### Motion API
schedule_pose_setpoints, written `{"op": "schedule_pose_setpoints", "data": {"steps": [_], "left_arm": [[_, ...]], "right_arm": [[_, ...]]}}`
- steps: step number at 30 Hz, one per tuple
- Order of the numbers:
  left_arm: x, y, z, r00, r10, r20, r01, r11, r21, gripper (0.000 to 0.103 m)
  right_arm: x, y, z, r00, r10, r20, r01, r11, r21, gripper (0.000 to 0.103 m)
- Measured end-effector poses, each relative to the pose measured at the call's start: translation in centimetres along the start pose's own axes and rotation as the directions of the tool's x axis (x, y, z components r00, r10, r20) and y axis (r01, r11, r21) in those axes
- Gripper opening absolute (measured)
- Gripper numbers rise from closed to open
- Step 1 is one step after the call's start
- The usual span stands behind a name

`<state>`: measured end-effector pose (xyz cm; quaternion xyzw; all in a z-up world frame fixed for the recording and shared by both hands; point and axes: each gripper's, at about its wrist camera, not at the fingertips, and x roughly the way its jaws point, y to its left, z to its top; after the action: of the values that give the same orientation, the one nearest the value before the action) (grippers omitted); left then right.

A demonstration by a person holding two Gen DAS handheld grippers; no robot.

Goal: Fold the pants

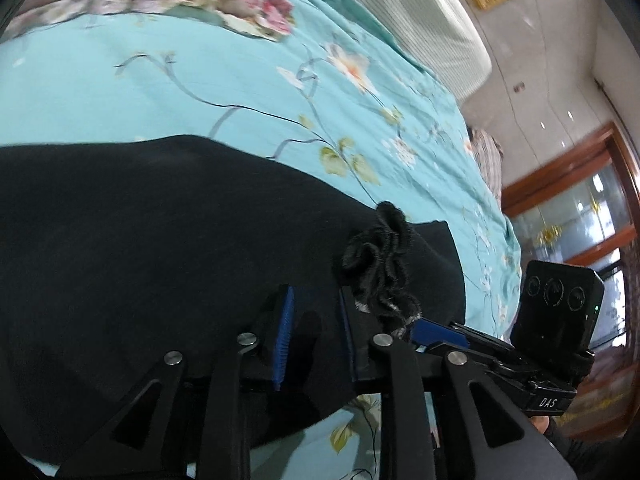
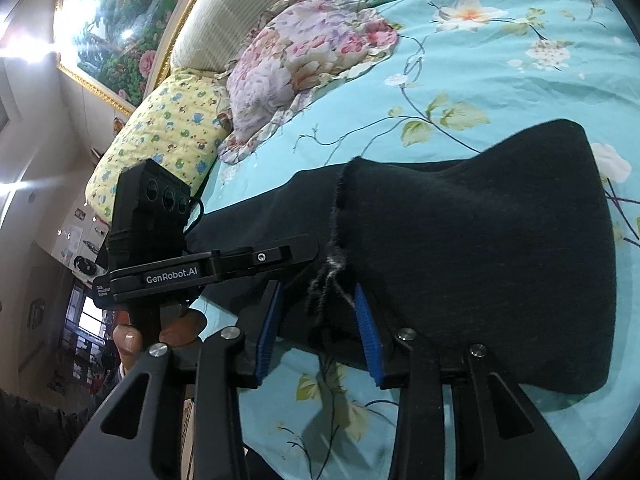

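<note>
Floral bedsheet carries black pants; left gripper and right gripper both spread apart at its near edge.

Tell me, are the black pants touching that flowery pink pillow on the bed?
Apart. The right wrist view shows the pants lying well clear of the pillow, with a stretch of blue bedsheet between them.

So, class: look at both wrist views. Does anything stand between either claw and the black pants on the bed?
Nothing visible does. The left claw and the right claw both stand open with the black pants directly between their fingers, on the blue bedsheet. The pillows lie well away.
</note>
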<state>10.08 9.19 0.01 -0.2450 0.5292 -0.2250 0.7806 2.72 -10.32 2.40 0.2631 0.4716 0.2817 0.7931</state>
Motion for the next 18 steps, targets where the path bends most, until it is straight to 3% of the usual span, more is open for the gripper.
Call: {"op": "schedule_pose_setpoints", "data": {"steps": [6, 11, 15, 18], "left_arm": [[-2.6, 1.5, -1.3, 0.997, 0.031, 0.071, -0.024, 0.995, -0.097, 0.044], [-5.0, 3.0, -2.7, 0.991, 0.053, 0.12, -0.031, 0.985, -0.172, 0.046], [-7.1, 4.5, -4.0, 0.982, 0.087, 0.165, -0.048, 0.972, -0.231, 0.057], [-8.6, 5.6, -5.1, 0.976, 0.104, 0.192, -0.049, 0.962, -0.27, 0.057]], "right_arm": [[0.1, 1.2, 0.0, 1.0, 0.01, -0.009, -0.011, 1.0, -0.024, 0.039], [0.5, 2.5, 0.3, 0.999, 0.021, -0.025, -0.022, 0.998, -0.061, 0.039], [1.2, 3.7, 0.8, 0.999, 0.026, -0.04, -0.03, 0.994, -0.101, 0.039], [1.9, 4.6, 1.4, 0.998, 0.031, -0.05, -0.037, 0.991, -0.13, 0.044]]}}
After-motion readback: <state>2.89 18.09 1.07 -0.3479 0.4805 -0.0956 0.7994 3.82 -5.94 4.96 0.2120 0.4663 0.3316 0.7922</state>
